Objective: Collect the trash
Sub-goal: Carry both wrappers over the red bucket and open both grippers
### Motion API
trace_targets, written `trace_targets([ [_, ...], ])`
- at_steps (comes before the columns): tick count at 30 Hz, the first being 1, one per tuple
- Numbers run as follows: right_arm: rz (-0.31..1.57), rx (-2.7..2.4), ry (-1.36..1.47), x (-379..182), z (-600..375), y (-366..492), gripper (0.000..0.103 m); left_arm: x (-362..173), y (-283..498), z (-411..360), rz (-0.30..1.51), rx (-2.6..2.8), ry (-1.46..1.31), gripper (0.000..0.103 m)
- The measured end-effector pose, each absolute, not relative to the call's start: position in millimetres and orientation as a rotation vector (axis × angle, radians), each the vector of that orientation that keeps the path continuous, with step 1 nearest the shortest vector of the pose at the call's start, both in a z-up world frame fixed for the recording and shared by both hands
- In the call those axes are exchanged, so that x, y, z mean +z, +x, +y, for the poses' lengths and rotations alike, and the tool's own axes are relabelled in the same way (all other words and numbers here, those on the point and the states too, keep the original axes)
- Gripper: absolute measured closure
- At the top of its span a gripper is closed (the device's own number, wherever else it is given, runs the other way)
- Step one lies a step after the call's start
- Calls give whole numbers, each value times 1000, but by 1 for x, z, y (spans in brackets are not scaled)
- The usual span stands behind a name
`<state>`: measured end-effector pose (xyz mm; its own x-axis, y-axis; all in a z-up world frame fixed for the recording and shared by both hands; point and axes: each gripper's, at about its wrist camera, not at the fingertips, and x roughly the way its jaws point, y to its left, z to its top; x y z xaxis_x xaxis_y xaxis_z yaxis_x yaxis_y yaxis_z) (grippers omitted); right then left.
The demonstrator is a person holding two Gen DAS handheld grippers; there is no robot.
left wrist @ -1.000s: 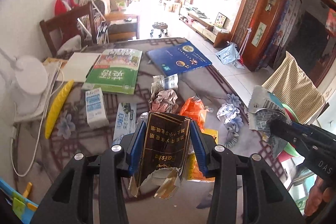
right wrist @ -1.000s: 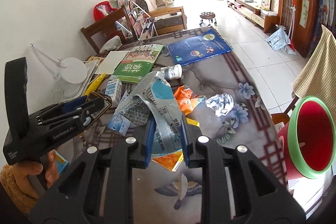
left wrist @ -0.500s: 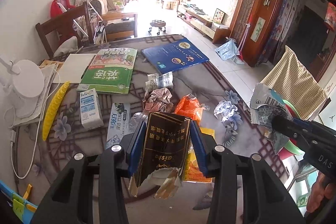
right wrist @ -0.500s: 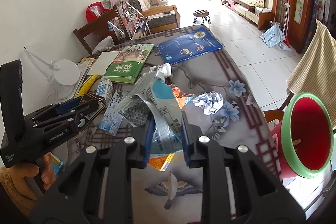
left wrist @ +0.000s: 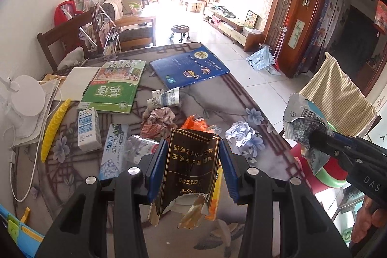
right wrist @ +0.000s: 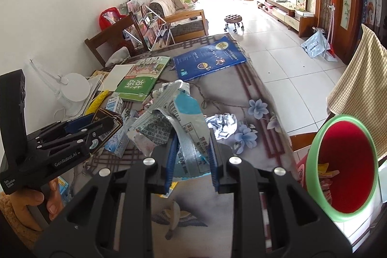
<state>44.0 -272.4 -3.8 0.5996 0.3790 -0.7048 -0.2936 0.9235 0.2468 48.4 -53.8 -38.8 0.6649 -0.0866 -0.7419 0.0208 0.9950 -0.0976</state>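
Holding item one: torn black-and-gold cardboard cigarette pack [left wrist: 192,168], clamped between the blue-padded jaws of the left gripper [left wrist: 192,169], lifted above the table [left wrist: 256,98]; ragged lower end hangs loose. Gold print reads roughly "DISIDO", with Chinese lines above, seen inverted.

Item two: crumpled silver-and-blue foil snack bag [right wrist: 179,127], pinched narrowly by the right gripper [right wrist: 192,161]; jaws nearly closed on the lower part, the top flopping free. Barcode visible; other print too small to read.

Destination, judged: red plastic bin with green rim [right wrist: 343,168], beside the table edge on the right, wrappers already inside.

Risks, judged:
- Foil is slick and held low; a quick swing may let it slide out short of the bin.
- Loose torn flaps of the pack may snag on the rim or shed scraps.
- The tilted bin mouth may be knocked by a gripper.

Remaining on the table: crumpled white-blue paper ball [left wrist: 240,137], orange wrapper [left wrist: 196,122], small milk carton [left wrist: 88,129], green Chinese-titled book [left wrist: 113,86], blue booklet [left wrist: 188,67]. Gripper bodies marked "GenRobot.AI" and "DAS".
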Motion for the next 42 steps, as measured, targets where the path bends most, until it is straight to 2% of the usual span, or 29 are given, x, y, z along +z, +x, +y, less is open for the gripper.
trace_targets([
  [13, 840, 379, 132, -4, -351, 55, 79, -38, 59, -137, 864, -113, -85, 62],
  [23, 844, 158, 221, -18, -458, 50, 79, -39, 77, -234, 887, -322, -37, 62],
  [33, 858, -69, 300, -37, -552, 29, 78, -66, 105, -336, 973, -596, -63, 64],
  [40, 885, -110, 325, -52, -575, 25, 78, -72, 111, -371, 994, -644, -45, 64],
  [42, 892, -113, 333, -55, -577, 27, 78, -72, 113, -372, 992, -633, -43, 55],
])
